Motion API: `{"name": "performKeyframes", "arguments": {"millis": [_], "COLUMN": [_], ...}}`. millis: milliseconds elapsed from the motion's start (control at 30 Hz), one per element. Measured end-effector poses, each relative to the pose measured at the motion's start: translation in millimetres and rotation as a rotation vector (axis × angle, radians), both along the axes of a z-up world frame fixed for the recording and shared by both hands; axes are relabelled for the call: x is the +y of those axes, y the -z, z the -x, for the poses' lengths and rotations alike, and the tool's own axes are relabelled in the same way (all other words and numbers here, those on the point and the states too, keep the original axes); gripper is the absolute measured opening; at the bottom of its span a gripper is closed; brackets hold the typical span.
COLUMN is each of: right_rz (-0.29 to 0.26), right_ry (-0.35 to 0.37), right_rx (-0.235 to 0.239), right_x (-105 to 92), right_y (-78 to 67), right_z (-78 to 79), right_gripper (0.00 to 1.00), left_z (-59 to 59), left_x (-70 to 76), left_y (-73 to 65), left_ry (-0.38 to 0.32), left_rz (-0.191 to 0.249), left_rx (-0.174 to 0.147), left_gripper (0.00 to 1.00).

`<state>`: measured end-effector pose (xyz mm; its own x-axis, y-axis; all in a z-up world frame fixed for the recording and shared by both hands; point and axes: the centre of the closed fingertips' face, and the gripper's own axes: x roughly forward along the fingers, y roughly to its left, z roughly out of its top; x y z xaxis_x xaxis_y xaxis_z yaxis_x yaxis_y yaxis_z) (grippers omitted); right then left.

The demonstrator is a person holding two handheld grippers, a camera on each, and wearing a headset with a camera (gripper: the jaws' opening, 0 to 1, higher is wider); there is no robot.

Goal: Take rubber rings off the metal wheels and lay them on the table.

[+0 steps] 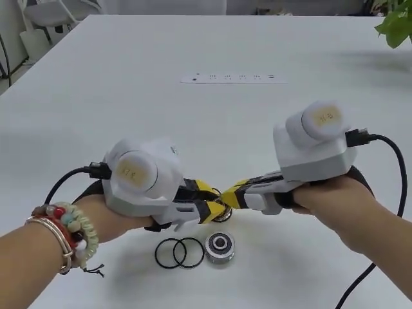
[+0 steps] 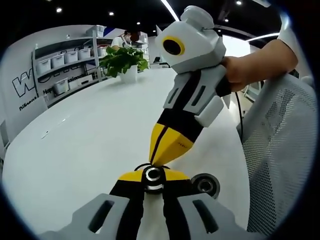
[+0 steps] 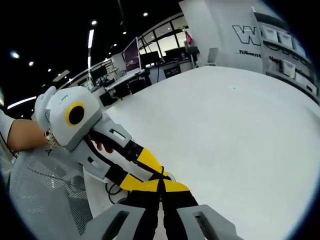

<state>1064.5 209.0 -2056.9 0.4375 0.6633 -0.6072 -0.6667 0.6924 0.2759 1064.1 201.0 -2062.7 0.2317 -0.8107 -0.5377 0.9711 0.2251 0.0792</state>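
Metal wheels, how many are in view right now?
2. One metal wheel is clamped in the left gripper, with the shut right gripper at its rim. The second metal wheel lies on the table beside two loose rubber rings. None seems hidden.

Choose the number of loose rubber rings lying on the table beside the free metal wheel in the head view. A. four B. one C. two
C: two black rubber rings lie side by side, slightly overlapping, on the table just left of the metal wheel.
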Motion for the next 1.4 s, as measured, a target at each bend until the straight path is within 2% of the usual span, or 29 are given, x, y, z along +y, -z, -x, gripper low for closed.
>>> {"name": "performKeyframes", "arguments": {"millis": [133, 233, 300, 467, 567, 600, 667, 767, 900, 1067, 1200, 1400], "right_rz": [0.049, 0.049, 0.043, 0.03, 0.029, 0.028, 0.026, 0.022, 0.009, -0.001, -0.011, -0.032], "right_ry": [0.007, 0.018, 0.025, 0.043, 0.05, 0.051, 0.053, 0.055, 0.057, 0.056, 0.057, 0.051], "right_rx": [-0.003, 0.007, 0.006, 0.006, 0.003, 0.002, -0.001, -0.008, -0.019, -0.021, -0.027, -0.036], "right_x": [-5.2, -7.1, -9.6, -12.7, -13.7, -15.2, -15.4, -15.3, -14.6, -12.8, -11.2, -5.7], "right_y": [6.6, 6.9, 5.5, 2.3, 0.5, 0.6, -0.7, -3.6, -9.1, -12.0, -16.7, -24.4], "right_z": [0.2, 0.7, -0.3, -2.0, -2.3, -2.6, -2.5, -3.8, -4.7, -5.2, -5.3, -4.0], "right_gripper": [0.0, 0.0, 0.0, 0.0, 0.0, 0.0, 0.0, 0.0, 0.0, 0.0, 0.0, 0.0], "left_z": [0.2, 1.2, 1.8, 2.1, 4.4, 5.7, 4.4, 8.4, 15.9, 23.8, 31.6, 42.1], "left_x": [-1.7, -1.4, -1.1, -1.5, 2.6, 4.8, 9.5, 14.6, 24.8, 38.2, 55.1, 72.9], "left_y": [-0.9, -2.2, -7.5, -36.7, -48.2, -52.1, -58.8, -72.0, -92.4, -105.7, -117.9, -122.7], "left_ry": [0.006, 0.021, 0.029, 0.028, 0.044, 0.053, 0.066, 0.083, 0.111, 0.126, 0.122, 0.088], "left_rz": [-0.023, -0.046, -0.037, 0.045, 0.052, 0.048, 0.029, 0.025, 0.023, 0.019, 0.009, 0.0], "left_rx": [-0.007, -0.016, -0.015, 0.011, 0.013, 0.01, -0.015, -0.017, -0.058, -0.075, -0.103, -0.111], "left_gripper": [0.09, 0.1, 0.14, 0.24, 0.31, 0.33, 0.38, 0.5, 0.62, 0.68, 0.73, 0.76]}}
